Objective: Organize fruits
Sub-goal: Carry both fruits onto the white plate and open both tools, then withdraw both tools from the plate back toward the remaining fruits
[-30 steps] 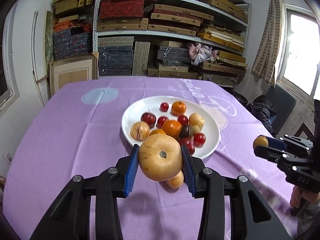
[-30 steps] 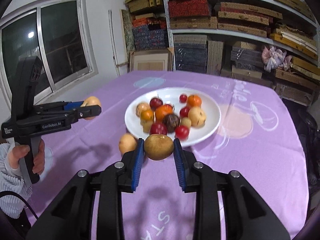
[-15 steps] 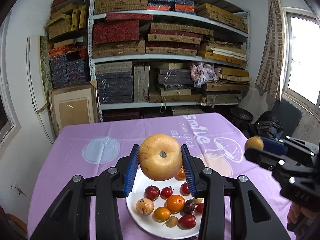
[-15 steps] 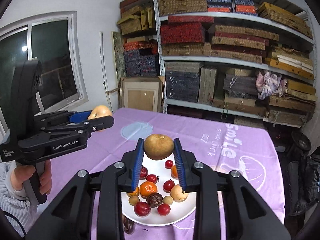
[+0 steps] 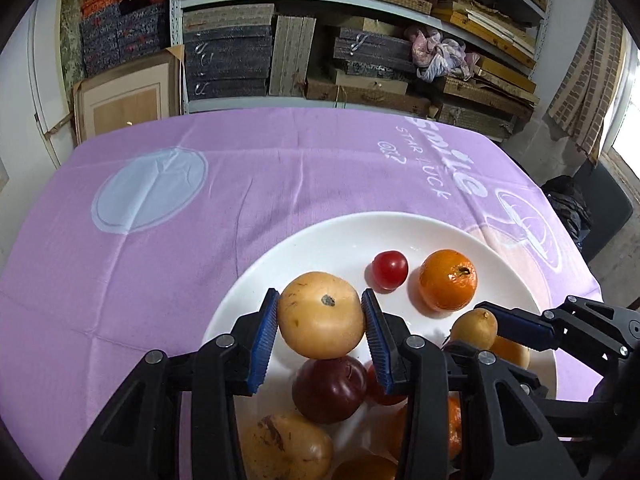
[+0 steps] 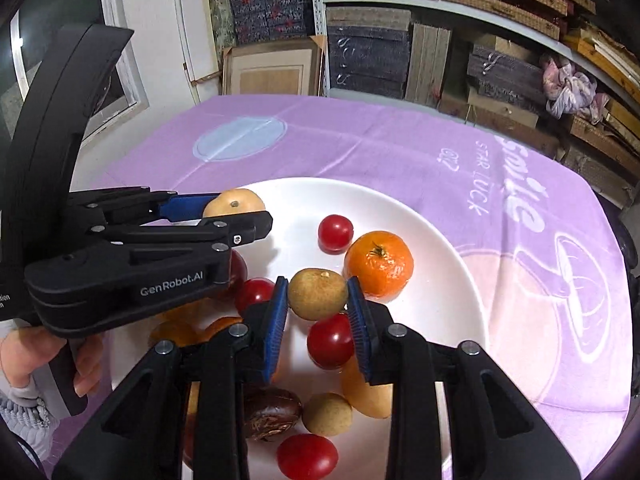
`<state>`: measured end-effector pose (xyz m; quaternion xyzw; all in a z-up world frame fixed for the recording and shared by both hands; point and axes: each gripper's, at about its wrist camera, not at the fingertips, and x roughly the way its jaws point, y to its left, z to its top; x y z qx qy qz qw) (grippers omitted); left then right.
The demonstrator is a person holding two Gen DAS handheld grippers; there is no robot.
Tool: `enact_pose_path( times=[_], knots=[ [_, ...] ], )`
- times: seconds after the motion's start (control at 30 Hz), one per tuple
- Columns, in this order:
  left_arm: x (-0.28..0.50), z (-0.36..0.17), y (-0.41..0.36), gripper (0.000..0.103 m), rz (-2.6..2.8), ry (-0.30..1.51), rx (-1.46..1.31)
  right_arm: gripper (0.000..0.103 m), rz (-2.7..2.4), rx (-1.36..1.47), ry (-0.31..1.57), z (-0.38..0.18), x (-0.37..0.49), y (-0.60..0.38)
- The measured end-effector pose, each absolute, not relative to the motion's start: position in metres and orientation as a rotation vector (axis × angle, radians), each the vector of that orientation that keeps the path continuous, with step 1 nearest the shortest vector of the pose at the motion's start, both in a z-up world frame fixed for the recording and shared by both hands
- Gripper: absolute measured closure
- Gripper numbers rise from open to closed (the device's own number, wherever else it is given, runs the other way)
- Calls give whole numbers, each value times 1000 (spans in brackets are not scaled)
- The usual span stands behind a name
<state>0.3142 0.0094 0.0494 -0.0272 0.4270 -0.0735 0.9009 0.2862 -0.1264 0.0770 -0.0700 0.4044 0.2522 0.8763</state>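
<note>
Left wrist view. The left tongs [image 5: 320, 340] are pinching a large tan round fruit [image 5: 321, 315] between their blue pads [image 5: 264, 338], holding it above the near left part of the white plate [image 5: 320, 248]. Directly below the held fruit, a dark red plum [image 5: 329, 388] is lying on the plate, with a speckled yellow-brown fruit [image 5: 286, 446] nearer the camera. Farther back on the plate, a small red cherry tomato [image 5: 390, 269] is sitting just beside an orange mandarin [image 5: 448, 280]. The right tongs [image 5: 486, 322] are reaching in from the right edge, gripping a small yellowish fruit [image 5: 474, 328] over the plate. The plate is resting on a purple cloth covering the tabletop [image 5: 200, 220], and shelves [image 5: 360, 40] stacked with boxes are standing behind.

Right wrist view. The right tongs [image 6: 318, 312] are pinching the small yellowish fruit [image 6: 318, 294] above the middle of the white plate [image 6: 440, 280]. The mandarin [image 6: 379, 262] is lying just beyond it to the right, and the cherry tomato [image 6: 335, 233] is lying farther back. A red tomato [image 6: 330, 340] is sitting under the tongs. A dark brown wrinkled fruit [image 6: 272, 412] and a second red tomato [image 6: 307, 456] are lying near the bottom edge. The left tongs [image 6: 236, 212] are entering from the left, holding the large tan round fruit [image 6: 234, 202] over the plate's left rim. A person's hand [image 6: 40, 360] is gripping their handle.
</note>
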Motion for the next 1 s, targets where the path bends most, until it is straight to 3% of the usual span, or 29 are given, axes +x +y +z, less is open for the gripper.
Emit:
enact_pose_path(
  times=[0.07,0.1,0.2,0.43,0.53,0.67,0.8,1.0],
  knots=[
    [317,44,11,60,-158,890,-60,65,522,-171,847,70,287,-123],
    [319,43,12,59,-163,895,-63,55,521,-176,848,67,289,-121],
    [316,46,13,41,-157,874,-72,44,509,-181,832,61,291,-120],
    [284,87,19,33,-138,797,-78,10,488,-167,736,96,268,-132],
    [249,117,20,21,-121,731,-62,4,483,-152,662,125,236,-144],
    [181,145,23,3,-87,629,-35,4,513,-85,607,146,181,-171],
    [121,135,24,3,-95,611,-61,4,534,53,581,136,133,-207],
    [80,70,15,3,-74,669,-112,4,475,208,625,86,94,-248]
  ],
)
